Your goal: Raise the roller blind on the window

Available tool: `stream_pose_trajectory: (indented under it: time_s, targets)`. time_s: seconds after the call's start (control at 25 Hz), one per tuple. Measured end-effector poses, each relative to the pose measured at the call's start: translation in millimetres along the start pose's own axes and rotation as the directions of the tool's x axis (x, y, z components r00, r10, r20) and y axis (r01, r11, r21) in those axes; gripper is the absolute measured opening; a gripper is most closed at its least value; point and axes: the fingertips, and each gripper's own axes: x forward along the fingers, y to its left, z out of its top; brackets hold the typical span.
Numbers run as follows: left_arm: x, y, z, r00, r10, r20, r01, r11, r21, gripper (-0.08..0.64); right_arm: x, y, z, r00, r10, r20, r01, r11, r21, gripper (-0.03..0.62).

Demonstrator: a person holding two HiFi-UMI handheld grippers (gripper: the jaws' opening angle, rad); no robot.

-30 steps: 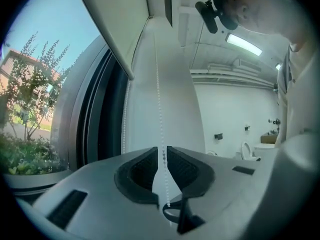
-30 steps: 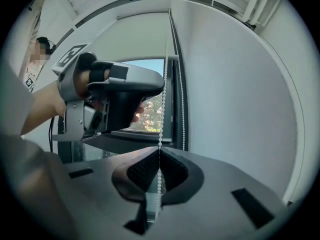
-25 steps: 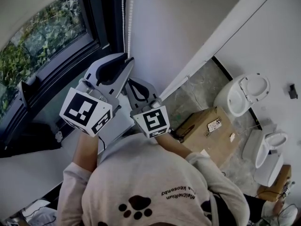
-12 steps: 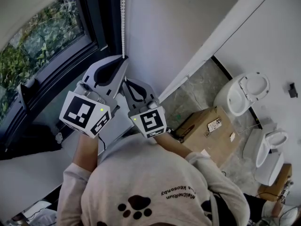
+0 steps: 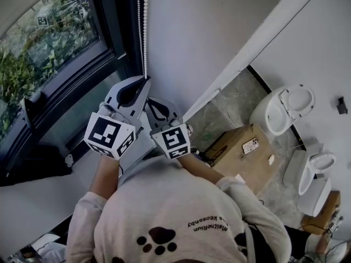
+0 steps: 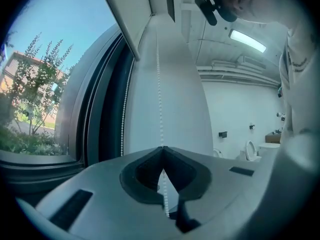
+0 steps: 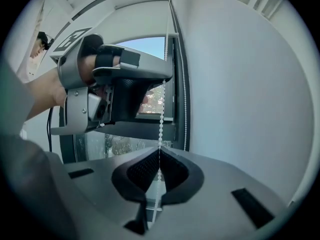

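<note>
Where the bead chain [image 5: 145, 32] hangs beside the window [image 5: 49, 43], your left gripper [image 6: 162, 149] pinches one strand, jaws pressed together. Your right gripper [image 7: 159, 151] pinches the same strand just below.

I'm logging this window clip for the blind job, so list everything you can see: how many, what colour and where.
bead chain: two strands, white, hanging beside the window frame
window: one, dark frame, at left, greenery outside
roller blind: one, white, at the top of the window
wall: one, white, right of the chain
toilets: two, white, on the floor at right
cardboard boxes: two, brown, on the floor near the toilets
shirt: one, light with a dark paw print, bottom of the head view
left tool: one, grey, shut on the bead chain, above the right one
right tool: one, grey, shut on the same strand
marker cubes: two, black and white, one per tool
</note>
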Motion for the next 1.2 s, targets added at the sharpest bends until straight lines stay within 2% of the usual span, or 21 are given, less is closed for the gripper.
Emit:
stream_pose_trajectory:
  time_s: [0.52, 0.96, 1.2]
  targets:
    - [-2, -1, -46, 0.998, 0.040, -0.042, -0.041, 0.999, -0.021, 0.008, -1, 8, -44, 0.998, 0.015, -0.057, -0.017, 0.999, -0.036, 0.011]
    - [-3, -3, -86, 0.994, 0.049, -0.095, -0.052, 0.998, -0.025, 0.008, 1, 9, -83, 0.988, 0.028, -0.154, -0.029, 1.000, -0.006, 0.011]
    - [-4, -2, -112, 0.990, 0.075, -0.120, -0.076, 0.997, -0.004, 0.008, 2, 15, -109, 0.973, 0.057, -0.224, -0.055, 0.998, 0.015, 0.009]
